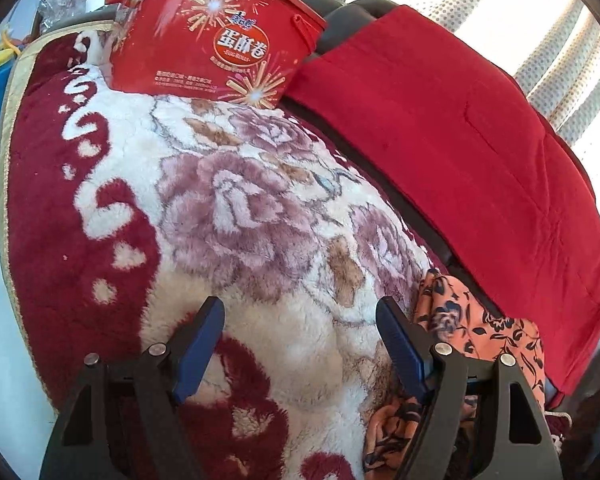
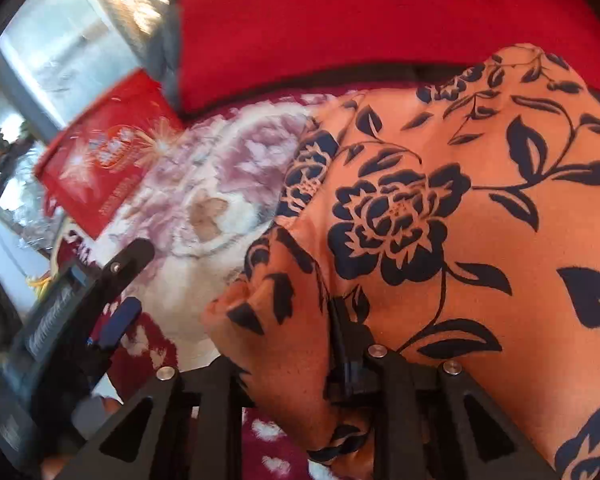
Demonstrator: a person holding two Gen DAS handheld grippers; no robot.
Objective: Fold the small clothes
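Sunlit curtains (image 1: 540,40) are seen behind a seat that is covered by a plush flowered blanket (image 1: 260,220), with a red cushion (image 1: 460,140) laid along its back. At the far left of the blanket a red snack tub (image 1: 216,40) is stood, well apart from the work.

The left tongs (image 1: 300,344) are held wide open over bare blanket, with nothing between the pads; the orange flowered garment (image 1: 476,320) is seen just beside the right-hand finger, and contact cannot be confirmed.

The garment is spread over the right part of the blanket, up against the cushion. The right tongs (image 2: 268,360) are seen only slightly parted, with a bunched fold of the garment between the fingers; whether the cloth is pressed or merely lying there cannot be told, since the near finger is hidden by fabric.

Several risks are judged likely. Thin, slippery-looking cloth could be lost from a loosened pinch, and the fold would fall open. Plush pile could be caught together with the garment if the left tongs are closed low. The garment's far edge could be dragged under the cushion.
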